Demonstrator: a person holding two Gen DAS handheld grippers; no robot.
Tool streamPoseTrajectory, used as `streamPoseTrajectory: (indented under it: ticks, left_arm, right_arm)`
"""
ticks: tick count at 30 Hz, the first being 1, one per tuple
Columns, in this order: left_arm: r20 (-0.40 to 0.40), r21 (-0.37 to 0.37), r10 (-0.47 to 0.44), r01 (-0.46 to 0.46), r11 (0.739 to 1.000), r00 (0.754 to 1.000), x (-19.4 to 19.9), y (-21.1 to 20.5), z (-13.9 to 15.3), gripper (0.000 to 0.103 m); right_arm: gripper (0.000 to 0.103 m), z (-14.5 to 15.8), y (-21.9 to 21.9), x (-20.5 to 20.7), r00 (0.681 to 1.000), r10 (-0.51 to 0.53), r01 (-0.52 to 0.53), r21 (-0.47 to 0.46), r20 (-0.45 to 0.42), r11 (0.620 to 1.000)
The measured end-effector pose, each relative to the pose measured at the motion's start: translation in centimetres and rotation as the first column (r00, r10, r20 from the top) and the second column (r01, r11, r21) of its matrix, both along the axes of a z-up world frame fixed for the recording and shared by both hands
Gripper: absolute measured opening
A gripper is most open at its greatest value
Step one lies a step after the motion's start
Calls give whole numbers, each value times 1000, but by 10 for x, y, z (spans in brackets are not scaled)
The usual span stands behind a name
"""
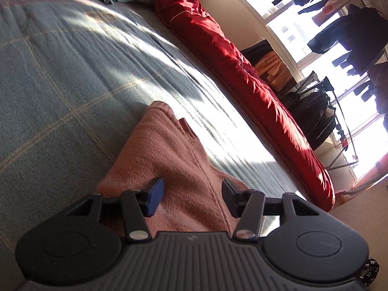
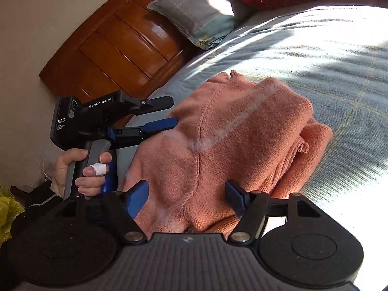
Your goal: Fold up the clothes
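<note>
Right gripper (image 2: pixel 186 197) fingers (image 2: pixel 137 200) released, spread over orange sweater (image 2: pixel 230 131) on bed (image 2: pixel 339 60) — left gripper (image 1: pixel 191 195) fingers likewise parted, gripping nothing, easing wider beside sweater's edge.

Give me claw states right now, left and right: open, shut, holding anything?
Left claw: open, holding nothing; the orange sweater lies beneath its spread fingers.
Right claw: open, holding nothing, also over the sweater.
</note>
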State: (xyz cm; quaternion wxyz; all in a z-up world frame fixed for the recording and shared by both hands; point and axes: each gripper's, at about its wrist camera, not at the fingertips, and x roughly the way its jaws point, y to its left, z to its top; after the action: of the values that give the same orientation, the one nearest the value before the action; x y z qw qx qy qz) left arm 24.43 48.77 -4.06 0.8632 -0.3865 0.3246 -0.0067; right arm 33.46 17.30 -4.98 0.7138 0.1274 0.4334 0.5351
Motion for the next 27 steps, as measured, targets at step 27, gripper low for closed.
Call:
streamPoseTrajectory:
  ticks: [27]
  left_arm:
    - [-103,244,-49,73,967,993,-73,-51,31,58]
  right_arm:
    - [83,33,46,-95,910,173,-75,-261,377,963]
